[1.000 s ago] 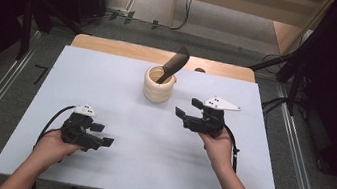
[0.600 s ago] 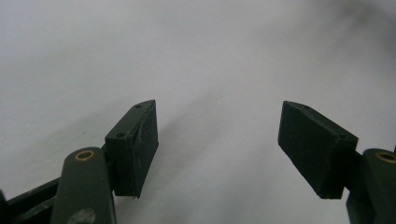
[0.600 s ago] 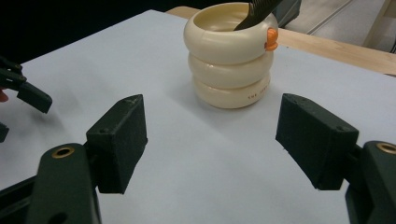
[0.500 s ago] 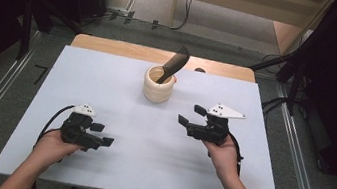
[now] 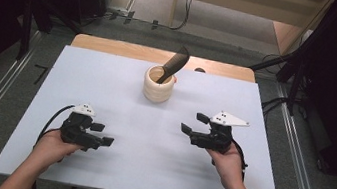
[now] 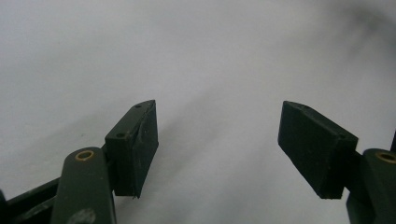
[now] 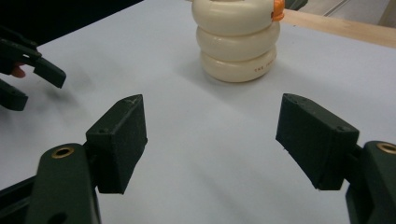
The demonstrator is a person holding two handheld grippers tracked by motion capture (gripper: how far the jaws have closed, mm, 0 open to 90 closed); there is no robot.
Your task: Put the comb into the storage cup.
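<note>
1. Tabletop (image 5: 122, 87): white sheet over a wooden board, whose bare wood shows along the far edge.
2. Holder (image 5: 159, 84): cream, ribbed in three stacked rings, upright at the far centre of the tabletop. In the right gripper view the holder (image 7: 238, 39) shows small printed lettering on the bottom ring and an orange tab at its upper right rim.
3. Contents: one dark spatula (image 5: 173, 65) stands in the holder, blade end up, leaning to the right and away from the person. What else is inside, if anything, cannot be told from this angle.
4. Left gripper (image 5: 102, 134): near left part of the tabletop, held by the left hand (image 5: 50, 145), low over the sheet. Fingers spread wide, nothing between them; in the left gripper view the gap (image 6: 218, 140) looks onto bare white sheet.
5. Right gripper (image 5: 193, 122): near right, held by the right hand (image 5: 225, 161), pointing left toward the centre. Fingers wide apart and empty (image 7: 211, 140).
6. Holder sits well apart from both grippers, ahead of the right gripper's fingers.
</note>
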